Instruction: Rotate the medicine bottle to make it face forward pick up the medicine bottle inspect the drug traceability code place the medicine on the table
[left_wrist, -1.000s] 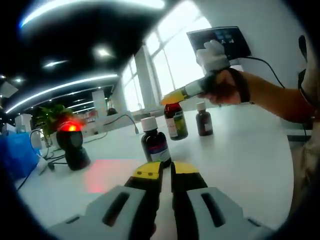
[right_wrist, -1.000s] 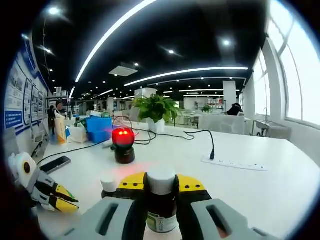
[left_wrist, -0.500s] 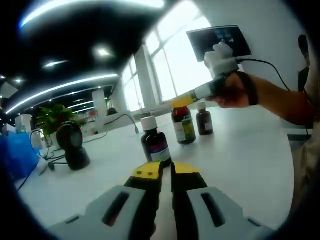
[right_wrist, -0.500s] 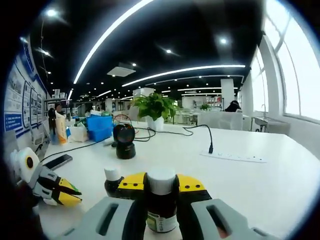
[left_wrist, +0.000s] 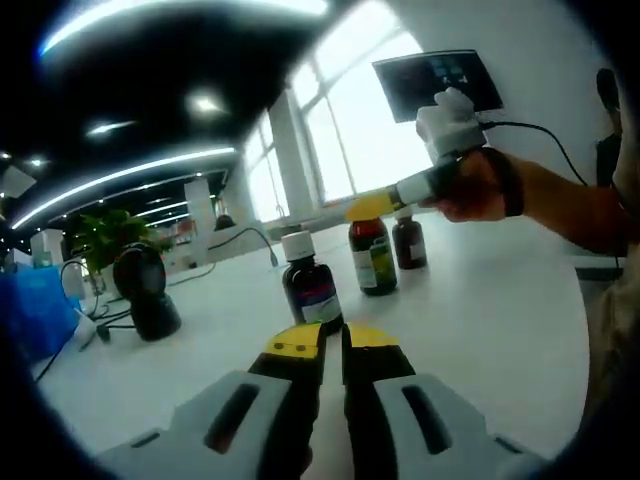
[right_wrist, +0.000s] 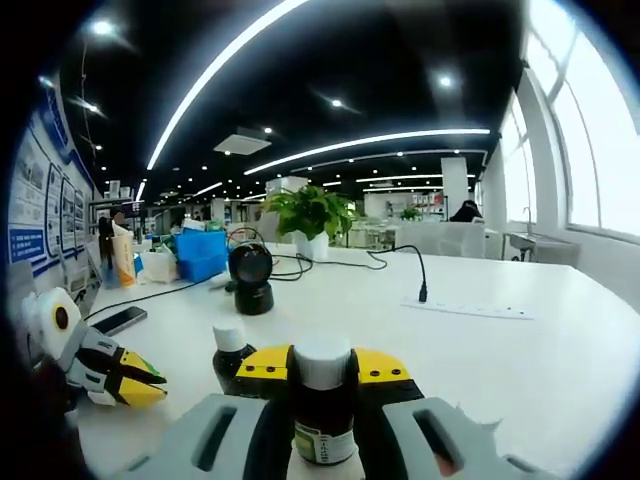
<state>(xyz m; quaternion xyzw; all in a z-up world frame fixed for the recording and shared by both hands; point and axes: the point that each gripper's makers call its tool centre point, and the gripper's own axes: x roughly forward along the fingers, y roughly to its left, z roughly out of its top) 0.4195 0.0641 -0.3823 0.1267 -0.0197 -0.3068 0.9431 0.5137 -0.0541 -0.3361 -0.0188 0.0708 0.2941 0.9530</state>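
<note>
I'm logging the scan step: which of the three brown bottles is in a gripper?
The middle bottle with the green label, clamped at its cap by the right gripper. The nearest bottle and farthest bottle stand free on the table.

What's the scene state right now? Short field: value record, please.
setting: white table in an open office
right gripper: shut on held medicine bottle, white cap up
held bottle height: low over or on the table, contact cannot be told
left gripper: jaws together, holding nothing
nearest standing bottle: upright, just ahead of the left gripper
far bottle: upright, beyond the held one
barcode scanner: on its stand, no red light
power strip: cable plugged in
</note>
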